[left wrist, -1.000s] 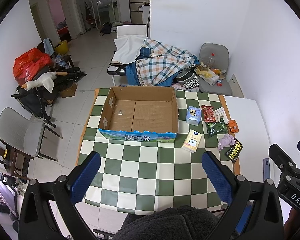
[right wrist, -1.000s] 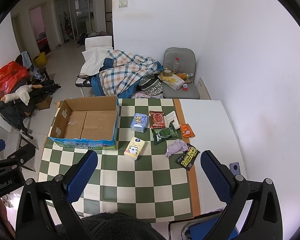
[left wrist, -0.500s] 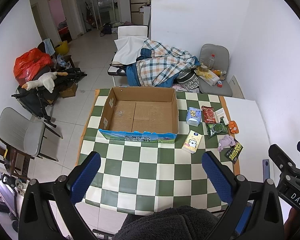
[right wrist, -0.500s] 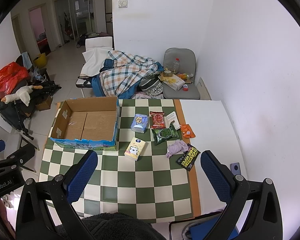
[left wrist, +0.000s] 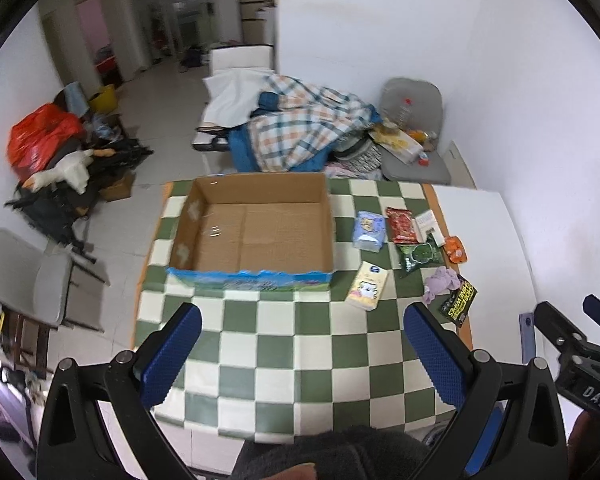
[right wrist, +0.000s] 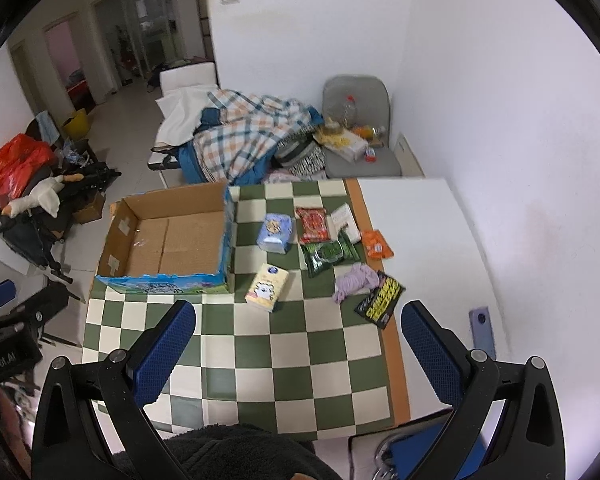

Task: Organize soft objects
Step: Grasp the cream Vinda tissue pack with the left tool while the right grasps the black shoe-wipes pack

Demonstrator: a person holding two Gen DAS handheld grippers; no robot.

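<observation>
An open, empty cardboard box (left wrist: pixel 256 232) (right wrist: pixel 168 244) sits on the checked tablecloth (left wrist: pixel 300 344) (right wrist: pixel 292 344). To its right lie a blue tissue pack (left wrist: pixel 369 230) (right wrist: pixel 275 233), a yellow tissue pack (left wrist: pixel 367 286) (right wrist: pixel 268 287), a purple cloth (left wrist: pixel 440 282) (right wrist: pixel 354 282), red (right wrist: pixel 312 224), green (right wrist: pixel 328 254), orange (right wrist: pixel 377 245) and black (right wrist: pixel 380 298) packets, and a white box (right wrist: pixel 345 222). My left gripper (left wrist: pixel 300 352) and right gripper (right wrist: pixel 296 352) are both open and empty, held high above the table's near edge.
A phone (right wrist: pixel 483 330) lies on the white table part at the right. Behind the table stand a bench with a plaid blanket (left wrist: pixel 300 132) and a grey chair (left wrist: pixel 414 136) with clutter. A grey chair (left wrist: pixel 28 280) stands on the left.
Both grippers have moved forward and slightly lower toward the table, so the box and items appear larger. Nothing on the table has moved.
</observation>
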